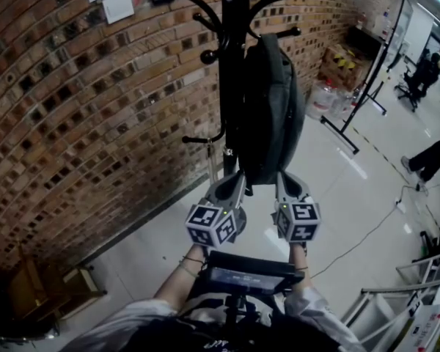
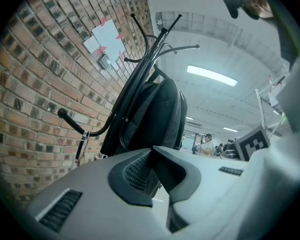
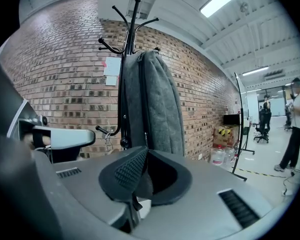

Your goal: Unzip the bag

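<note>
**Head view: both tongs parked at the bottom of the hanging bag, zip not opened yet as far as I can tell**

So the bag [image 1: 268,108] is a dark grey backpack hanging off a hook of the coat rack [image 1: 235,64], right alongside the rack's pole, on the side away from the brick wall [image 1: 95,123]. Its long axis runs straight up and down, parallel to the pole.

Both tools are at its lower end, well below the rack's hooks. The left tongs [image 1: 238,180] sit at the bottom corner nearest the pole, and the right tongs [image 1: 282,178] at the corner farther from it. They're close together, with just the bottom of the bag between their tips.

Left gripper view: the jaws are pressed together, and it looks like a fold of the bag's bottom fabric is pinched between the pads. The rest of the bag rises straight above them.

Right gripper view: also pressed together, on something thin. A small dark pull tab [image 3: 134,199] hangs out below the pads, so my guess is that's the zipper pull. The zip [image 3: 144,99] shows as a dark line that climbs straight up the bag from the jaw tips.

That's what the next move hangs on, I reckon. The zip runs up and away from the right tongs along the bag's long axis, so that side would have to travel upward beside the pole. The left would hold the bottom down to keep the fabric taut. If it lets go, the whole bag probably just rides up.
</note>
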`<state>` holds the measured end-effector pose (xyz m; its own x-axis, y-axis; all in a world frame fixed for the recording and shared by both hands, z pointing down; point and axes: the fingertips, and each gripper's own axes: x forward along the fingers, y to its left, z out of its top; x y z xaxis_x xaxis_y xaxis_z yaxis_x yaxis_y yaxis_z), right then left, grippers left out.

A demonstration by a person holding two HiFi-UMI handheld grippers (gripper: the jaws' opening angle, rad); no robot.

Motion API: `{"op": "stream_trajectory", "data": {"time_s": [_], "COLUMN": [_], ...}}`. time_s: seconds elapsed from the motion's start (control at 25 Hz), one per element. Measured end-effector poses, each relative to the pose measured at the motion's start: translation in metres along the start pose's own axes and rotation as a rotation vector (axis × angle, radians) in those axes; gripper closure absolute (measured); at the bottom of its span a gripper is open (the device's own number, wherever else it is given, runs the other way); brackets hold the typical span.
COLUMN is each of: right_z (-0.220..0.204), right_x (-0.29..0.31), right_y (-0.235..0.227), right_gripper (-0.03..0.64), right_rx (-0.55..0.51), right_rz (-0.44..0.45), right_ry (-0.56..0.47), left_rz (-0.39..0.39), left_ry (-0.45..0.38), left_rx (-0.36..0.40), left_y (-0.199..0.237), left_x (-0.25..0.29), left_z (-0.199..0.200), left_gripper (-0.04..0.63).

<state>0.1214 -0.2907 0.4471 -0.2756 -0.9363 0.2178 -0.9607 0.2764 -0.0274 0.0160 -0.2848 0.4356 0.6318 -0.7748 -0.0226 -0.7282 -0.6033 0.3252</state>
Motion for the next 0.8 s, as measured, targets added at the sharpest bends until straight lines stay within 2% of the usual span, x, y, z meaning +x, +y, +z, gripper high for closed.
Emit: {"op": "stream_trajectory", "data": {"time_s": [0.8], "right_z": [-0.017], "right_x": [0.01], "right_y": [-0.004], "right_gripper": [0.618], "right_rx": [-0.026], "right_rz": [-0.004], "right_ry": [0.04], "left_rz": [0.005], "left_ry": [0.0], "left_rx": [-0.01], "left_y": [0.004], "left_x": [0.004], "left_z": [0.0], "left_gripper": [0.588]}}
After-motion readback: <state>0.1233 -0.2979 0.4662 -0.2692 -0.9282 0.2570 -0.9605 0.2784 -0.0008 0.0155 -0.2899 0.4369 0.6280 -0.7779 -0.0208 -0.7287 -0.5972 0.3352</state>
